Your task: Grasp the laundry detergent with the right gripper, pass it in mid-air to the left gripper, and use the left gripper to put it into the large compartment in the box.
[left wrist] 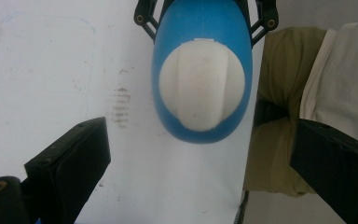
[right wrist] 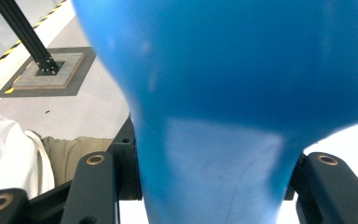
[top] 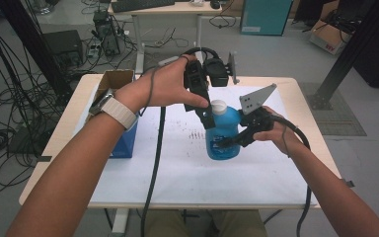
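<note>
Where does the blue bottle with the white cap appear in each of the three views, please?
High view: the blue bottle stands upright right of centre on the white sheet, held by the right gripper.
Left gripper view: top centre, seen from above, white cap facing the camera.
Right gripper view: blue body up close between the jaws.
Shared landmark: the right gripper's black jaws clamping the bottle.

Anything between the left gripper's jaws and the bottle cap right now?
Nothing: in the left gripper view the left gripper hangs open above the white cap of the blue bottle, bare white paper showing between.
</note>
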The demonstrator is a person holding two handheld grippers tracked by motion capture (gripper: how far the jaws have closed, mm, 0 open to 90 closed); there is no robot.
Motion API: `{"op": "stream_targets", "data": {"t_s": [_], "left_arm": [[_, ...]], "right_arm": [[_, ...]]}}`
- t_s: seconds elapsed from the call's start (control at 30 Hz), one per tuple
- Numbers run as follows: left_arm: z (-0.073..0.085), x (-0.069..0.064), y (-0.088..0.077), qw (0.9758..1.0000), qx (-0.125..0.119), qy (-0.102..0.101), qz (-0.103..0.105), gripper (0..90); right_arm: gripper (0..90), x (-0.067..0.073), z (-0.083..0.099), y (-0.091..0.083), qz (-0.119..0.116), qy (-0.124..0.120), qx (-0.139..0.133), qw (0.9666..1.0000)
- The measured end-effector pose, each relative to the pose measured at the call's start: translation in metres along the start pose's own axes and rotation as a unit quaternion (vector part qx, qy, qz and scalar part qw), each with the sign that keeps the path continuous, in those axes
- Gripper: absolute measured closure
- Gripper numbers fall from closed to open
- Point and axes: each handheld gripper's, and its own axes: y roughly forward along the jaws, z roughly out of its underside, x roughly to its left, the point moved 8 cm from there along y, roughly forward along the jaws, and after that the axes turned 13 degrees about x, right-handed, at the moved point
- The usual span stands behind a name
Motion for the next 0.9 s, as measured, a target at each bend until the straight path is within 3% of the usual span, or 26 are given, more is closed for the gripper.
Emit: {"op": "stream_targets", "data": {"t_s": [0.9], "left_arm": [[0.0013, 0.0004, 0.0001, 1.0000, 0.002, 0.003, 0.000, 5.5]], "right_arm": [[44.0, -0.0016, 0.0003, 0.0003, 0.001, 0.000, 0.001, 1.0000]]}}
